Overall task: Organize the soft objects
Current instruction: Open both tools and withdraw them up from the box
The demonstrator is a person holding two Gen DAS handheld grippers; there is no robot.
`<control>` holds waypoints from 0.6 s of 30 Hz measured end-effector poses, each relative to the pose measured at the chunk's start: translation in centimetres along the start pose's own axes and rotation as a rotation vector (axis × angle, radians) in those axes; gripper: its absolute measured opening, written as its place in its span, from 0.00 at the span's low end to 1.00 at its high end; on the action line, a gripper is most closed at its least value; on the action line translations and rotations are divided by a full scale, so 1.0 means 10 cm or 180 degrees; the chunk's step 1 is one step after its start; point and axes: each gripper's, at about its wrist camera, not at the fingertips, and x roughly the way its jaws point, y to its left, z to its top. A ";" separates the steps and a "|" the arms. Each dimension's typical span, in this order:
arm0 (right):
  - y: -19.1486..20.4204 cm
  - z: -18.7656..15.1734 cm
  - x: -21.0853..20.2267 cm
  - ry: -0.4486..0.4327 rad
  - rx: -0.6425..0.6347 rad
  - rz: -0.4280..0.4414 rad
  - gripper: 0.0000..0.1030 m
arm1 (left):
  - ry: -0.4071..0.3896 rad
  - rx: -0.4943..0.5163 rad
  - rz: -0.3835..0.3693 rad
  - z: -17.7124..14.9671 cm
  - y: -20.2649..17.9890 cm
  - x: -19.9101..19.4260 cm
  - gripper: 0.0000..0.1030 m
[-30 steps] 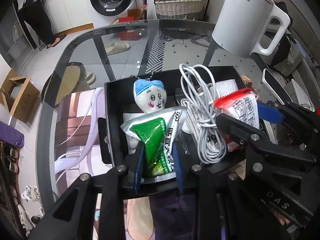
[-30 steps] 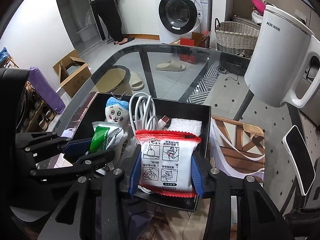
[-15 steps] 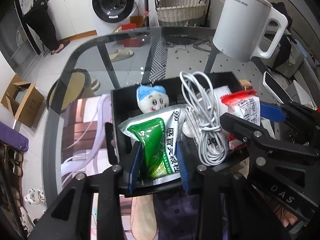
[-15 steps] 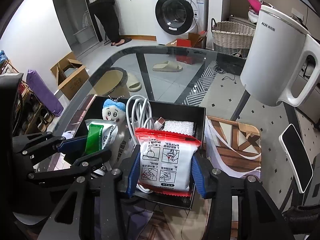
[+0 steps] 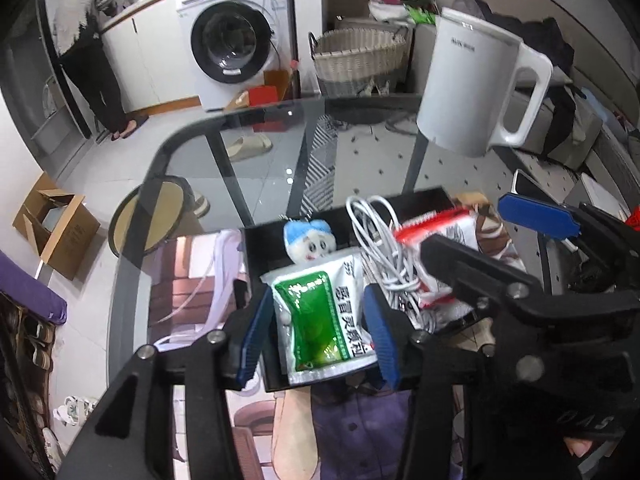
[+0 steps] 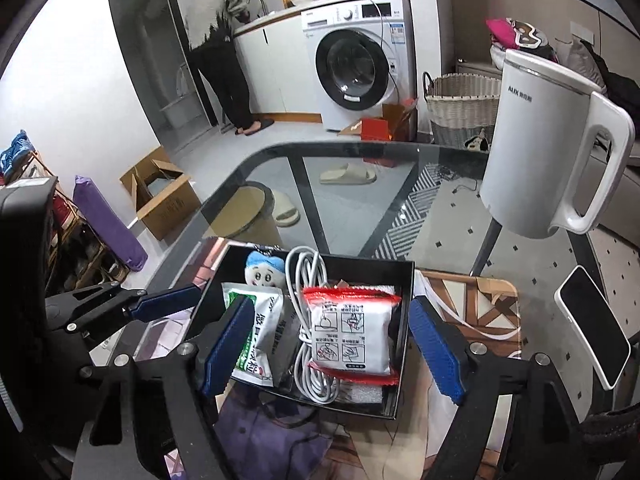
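A black box (image 6: 406, 276) on the glass table holds a small plush doll with a blue cap (image 6: 264, 272), a coiled white cable (image 6: 308, 280), a green-and-white sachet (image 6: 256, 336) and a red-and-white sachet (image 6: 352, 336). My right gripper (image 6: 332, 344) is open, its blue pads wide on either side of the box; the red-and-white sachet lies loose between them. My left gripper (image 5: 320, 332) has its pads close to both sides of the green sachet (image 5: 320, 316), which rests in the box (image 5: 256, 248). The doll (image 5: 308, 240) and cable (image 5: 380, 248) lie behind it.
A white kettle (image 6: 540, 160) stands at the back right of the table. A phone (image 6: 592, 324) lies at the right. Printed mats (image 6: 472, 312) lie under the box. Beyond the table are a washing machine (image 6: 356, 64), a wicker basket (image 6: 460, 108) and a standing person (image 6: 216, 48).
My right gripper has opened and let go of the red-and-white sachet, which now lies in the box. Both grippers have pulled back and up. The left pads have spread slightly around the green sachet.
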 end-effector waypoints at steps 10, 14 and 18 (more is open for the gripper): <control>0.01 0.06 -0.50 -0.0707 -0.0023 -0.0030 0.82 | -0.0365 -0.0363 0.0182 -0.06 0.13 -0.34 0.46; 0.03 0.02 -0.71 -0.1001 0.0015 -0.0146 0.89 | -0.0455 -0.0507 0.0231 -0.17 0.21 -0.40 0.46; 0.02 -0.05 -0.92 -0.1251 0.0179 -0.0152 0.94 | -0.0713 -0.0618 0.0270 -0.27 0.28 -0.55 0.46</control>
